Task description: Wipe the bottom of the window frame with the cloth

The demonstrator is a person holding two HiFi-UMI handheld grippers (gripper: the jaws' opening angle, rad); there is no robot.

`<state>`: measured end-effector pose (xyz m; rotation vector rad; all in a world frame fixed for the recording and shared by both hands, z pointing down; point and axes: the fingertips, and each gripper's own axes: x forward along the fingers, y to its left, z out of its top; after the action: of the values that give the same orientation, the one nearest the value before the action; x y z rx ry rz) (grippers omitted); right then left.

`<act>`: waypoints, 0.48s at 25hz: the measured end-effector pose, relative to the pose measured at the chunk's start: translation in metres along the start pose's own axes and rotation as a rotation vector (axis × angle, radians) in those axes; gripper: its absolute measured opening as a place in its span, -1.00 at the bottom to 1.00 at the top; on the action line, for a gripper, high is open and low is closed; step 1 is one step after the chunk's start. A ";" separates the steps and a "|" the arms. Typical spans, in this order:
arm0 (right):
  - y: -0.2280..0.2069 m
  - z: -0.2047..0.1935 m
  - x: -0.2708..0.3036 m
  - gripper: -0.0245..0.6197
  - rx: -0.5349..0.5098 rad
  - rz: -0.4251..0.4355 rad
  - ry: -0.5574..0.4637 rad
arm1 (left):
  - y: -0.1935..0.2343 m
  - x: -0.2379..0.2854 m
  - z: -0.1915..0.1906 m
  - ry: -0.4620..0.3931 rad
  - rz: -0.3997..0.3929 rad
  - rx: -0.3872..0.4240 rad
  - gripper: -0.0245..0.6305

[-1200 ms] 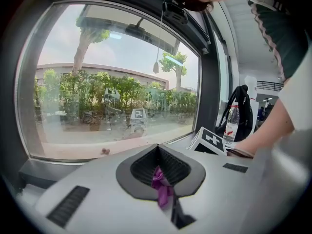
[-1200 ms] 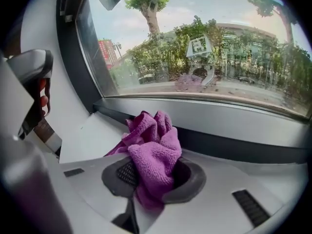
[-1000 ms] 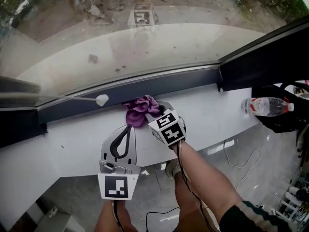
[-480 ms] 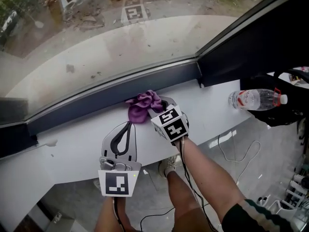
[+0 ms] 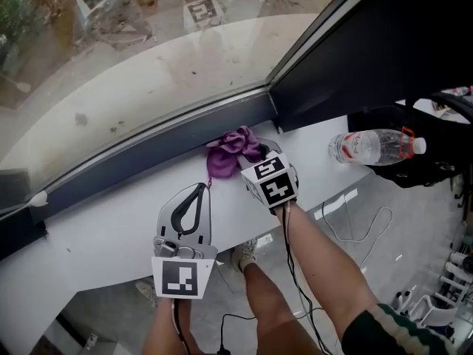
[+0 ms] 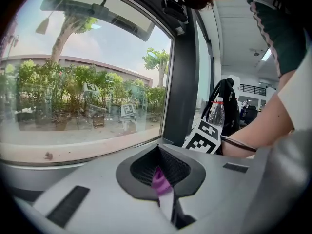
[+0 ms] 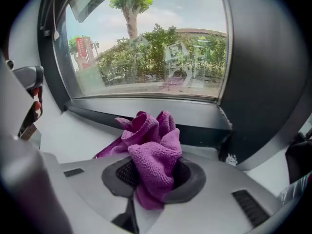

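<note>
A crumpled purple cloth (image 5: 230,151) (image 7: 155,150) lies against the dark bottom rail of the window frame (image 5: 148,152) (image 7: 122,115), close to the dark upright post at the corner. My right gripper (image 5: 250,161) (image 7: 152,182) is shut on the cloth's near end, and the cloth bulges out between its jaws. My left gripper (image 5: 195,192) (image 6: 162,172) hovers over the white sill (image 5: 103,228), left of the cloth and short of the frame. Its jaws are shut with nothing held. A purple sliver shows through their gap in the left gripper view.
A clear plastic water bottle (image 5: 373,146) lies on the sill's right end beside a black bag (image 5: 436,165). The dark window post (image 5: 355,43) rises right of the cloth. Cables trail on the floor below. Marker squares (image 5: 203,9) sit outside the glass.
My right gripper has slid the cloth rightward along the bottom rail, nearer the corner post. The left gripper has kept its place on the sill.
</note>
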<state>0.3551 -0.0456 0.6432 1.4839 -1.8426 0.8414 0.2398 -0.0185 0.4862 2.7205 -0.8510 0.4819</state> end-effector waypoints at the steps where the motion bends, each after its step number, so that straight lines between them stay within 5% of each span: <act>1: -0.008 -0.002 -0.002 -0.58 0.010 -0.010 0.000 | -0.004 0.004 -0.001 0.005 -0.006 -0.002 -0.90; 12: -0.071 -0.023 -0.026 -0.58 0.124 -0.133 0.011 | -0.037 0.037 0.004 0.022 -0.066 0.016 -0.90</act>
<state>0.4312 -0.0239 0.6440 1.6554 -1.6892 0.9110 0.2915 -0.0087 0.4912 2.7431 -0.7522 0.5062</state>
